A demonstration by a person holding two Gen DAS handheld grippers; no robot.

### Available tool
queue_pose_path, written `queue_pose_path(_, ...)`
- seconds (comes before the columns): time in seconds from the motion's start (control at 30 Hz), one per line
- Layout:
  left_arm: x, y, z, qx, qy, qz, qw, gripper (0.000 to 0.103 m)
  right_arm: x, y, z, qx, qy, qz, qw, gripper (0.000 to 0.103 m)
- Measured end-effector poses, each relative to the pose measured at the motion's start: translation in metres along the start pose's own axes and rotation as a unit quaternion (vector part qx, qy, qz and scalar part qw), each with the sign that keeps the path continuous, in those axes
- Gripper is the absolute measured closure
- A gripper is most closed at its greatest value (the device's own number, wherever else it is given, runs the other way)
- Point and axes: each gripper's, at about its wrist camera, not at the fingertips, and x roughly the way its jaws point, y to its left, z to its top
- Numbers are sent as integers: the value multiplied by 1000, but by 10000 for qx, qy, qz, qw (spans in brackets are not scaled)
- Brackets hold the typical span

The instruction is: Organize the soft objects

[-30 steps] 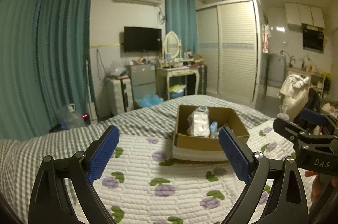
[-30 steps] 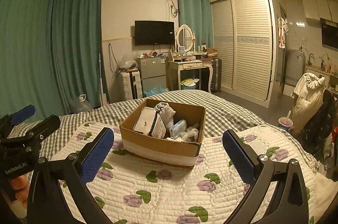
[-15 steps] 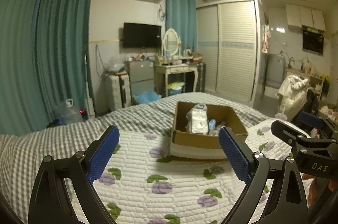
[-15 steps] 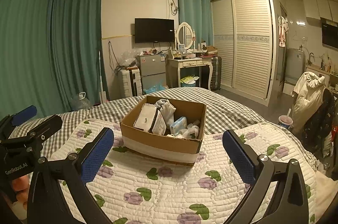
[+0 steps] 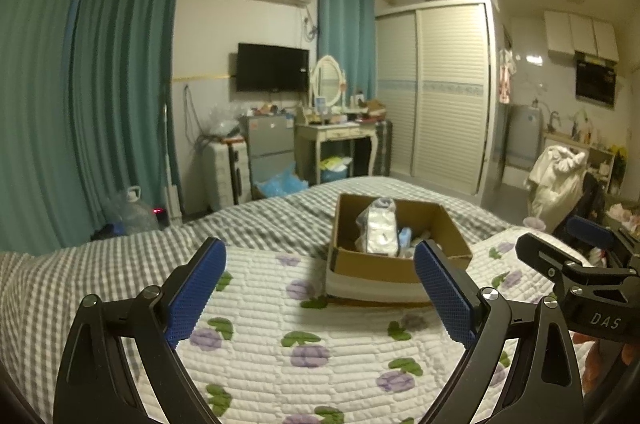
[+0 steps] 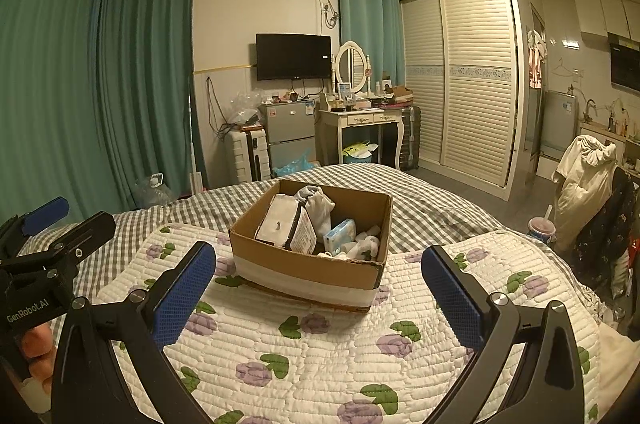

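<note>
One cardboard box [image 6: 310, 264] on the quilted bed [image 6: 320, 356], holding one white packet [image 6: 278, 222], one grey sock [image 6: 320, 202], one blue tissue pack [image 6: 340, 234] and several small white rolls, number unclear. Two tongs, left tongs [image 5: 318, 288] and right tongs [image 6: 318, 288], both spread wide, empty, above the quilt short of the box.

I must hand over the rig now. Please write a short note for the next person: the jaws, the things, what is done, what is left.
Left gripper: jaws open, empty, above the quilt.
Right gripper: jaws open, empty, aimed at the cardboard box.
The box sits on the quilt and holds a white packet, a grey sock, a blue tissue pack and small white rolls.
Done: nothing visibly sorted.
Left: probably take the soft items out and arrange them.
</note>
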Motion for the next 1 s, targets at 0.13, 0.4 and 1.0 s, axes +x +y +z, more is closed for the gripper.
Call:
queue_pose_path(0.13,-1,0,1,-3,-7,17,10000,6,0,0,0,-1,-6,-7,10000,0)
queue_pose_path(0.4,0,0,2,-31,21,11,10000,6,-1,1,1,-2,22,7,10000,0)
queue_pose_path(1.0,1,-7,-2,0,29,9,10000,6,-1,1,1,5,28,12,10000,0)
